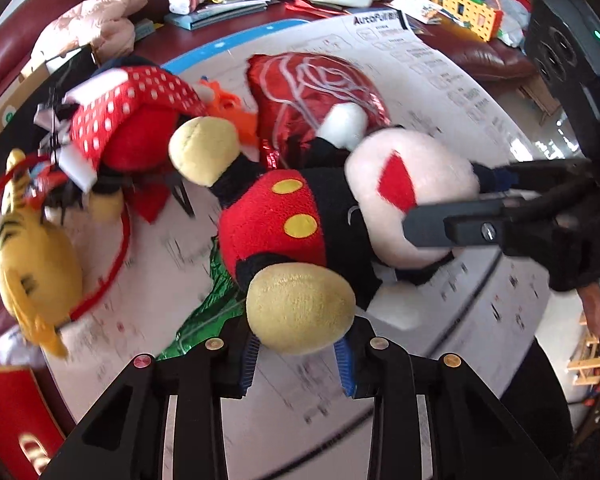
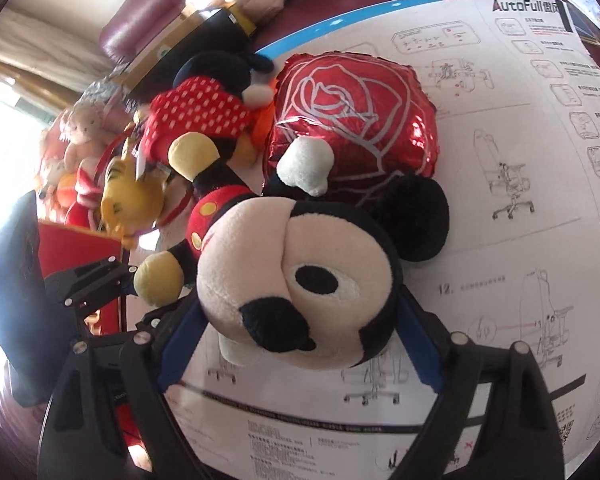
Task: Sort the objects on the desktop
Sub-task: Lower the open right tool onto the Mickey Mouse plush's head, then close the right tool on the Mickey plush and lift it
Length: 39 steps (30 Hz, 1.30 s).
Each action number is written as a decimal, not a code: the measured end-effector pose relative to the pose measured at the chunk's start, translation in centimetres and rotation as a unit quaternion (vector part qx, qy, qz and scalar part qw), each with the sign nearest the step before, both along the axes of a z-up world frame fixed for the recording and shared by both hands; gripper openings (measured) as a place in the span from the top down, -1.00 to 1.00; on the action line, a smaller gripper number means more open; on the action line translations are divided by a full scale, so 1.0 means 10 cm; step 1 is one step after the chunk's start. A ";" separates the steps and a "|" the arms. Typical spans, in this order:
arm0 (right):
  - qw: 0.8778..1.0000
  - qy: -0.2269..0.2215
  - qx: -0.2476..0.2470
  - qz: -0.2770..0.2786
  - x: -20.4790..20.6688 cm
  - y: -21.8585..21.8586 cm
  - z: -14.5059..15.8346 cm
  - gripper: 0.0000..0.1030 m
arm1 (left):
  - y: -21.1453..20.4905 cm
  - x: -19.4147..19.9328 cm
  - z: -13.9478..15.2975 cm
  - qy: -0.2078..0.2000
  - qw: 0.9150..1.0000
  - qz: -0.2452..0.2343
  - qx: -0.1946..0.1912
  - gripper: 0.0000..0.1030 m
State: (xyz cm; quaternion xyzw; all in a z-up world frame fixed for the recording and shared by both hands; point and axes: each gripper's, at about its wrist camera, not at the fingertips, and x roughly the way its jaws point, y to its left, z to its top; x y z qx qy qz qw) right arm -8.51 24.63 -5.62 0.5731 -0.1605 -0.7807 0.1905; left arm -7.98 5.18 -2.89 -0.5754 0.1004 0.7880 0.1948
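A Mickey Mouse plush (image 1: 296,216) lies on a white instruction sheet (image 1: 440,92). My left gripper (image 1: 298,356) is closed around its yellow foot (image 1: 300,306). My right gripper (image 2: 296,344) is closed around its head (image 2: 296,280); in the left wrist view its fingers (image 1: 440,224) press into the head from the right. A Minnie plush (image 1: 132,120) in a red polka-dot dress lies behind it, also in the right wrist view (image 2: 196,112). A red rose foil balloon (image 2: 352,116) lies just beyond Mickey's hand.
A yellow tiger plush (image 1: 32,256) with a red hoop lies at the left. A green foil piece (image 1: 204,312) lies under Mickey. Books, a pink jacket (image 1: 100,24) and a yellow toy building (image 1: 466,8) crowd the far side. A red box (image 2: 80,248) stands left.
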 end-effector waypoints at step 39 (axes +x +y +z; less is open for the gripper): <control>0.991 -0.065 -0.039 -0.109 0.13 0.45 -0.11 -0.37 | -0.72 -0.52 0.05 -0.026 0.991 0.116 0.058 -0.55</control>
